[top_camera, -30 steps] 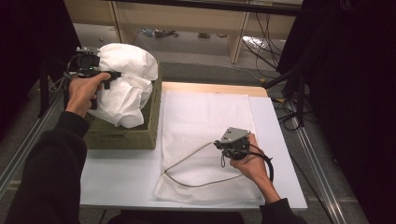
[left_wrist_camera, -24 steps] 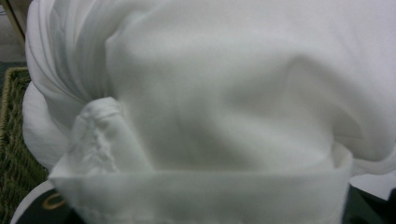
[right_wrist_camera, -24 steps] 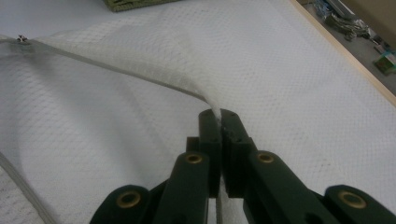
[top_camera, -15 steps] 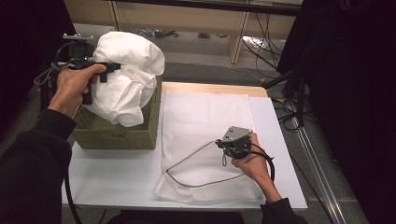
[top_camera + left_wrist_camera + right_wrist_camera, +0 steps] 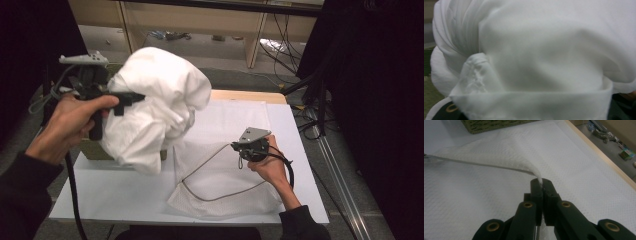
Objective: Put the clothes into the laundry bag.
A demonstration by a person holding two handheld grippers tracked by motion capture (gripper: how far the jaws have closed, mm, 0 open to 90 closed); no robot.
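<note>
A bulky white cloth bundle [image 5: 155, 105] hangs in the air over the table's left side, with my left gripper [image 5: 131, 98] shut on its upper left part. In the left gripper view the white cloth [image 5: 536, 62] covers the jaws. A white mesh bag [image 5: 220, 190] lies flat on the table, its dark-edged mouth raised at one corner. My right gripper [image 5: 235, 146] is shut on that corner, and in the right gripper view the mesh bag's rim [image 5: 499, 166] runs off to the left from the pinched jaws of the right gripper [image 5: 541, 182].
A green woven basket [image 5: 92, 149] stands at the table's left, mostly hidden behind the bundle; its lower wall, the basket [image 5: 491, 123], is at the top of the right gripper view. The white table [image 5: 100, 195] has a wooden far edge [image 5: 250, 95]. Shelves and cables lie beyond.
My left hand has lifted the white bundle up out of the basket and carried it right, toward the mesh bag. The right hand has kept still, holding the bag's rim.
</note>
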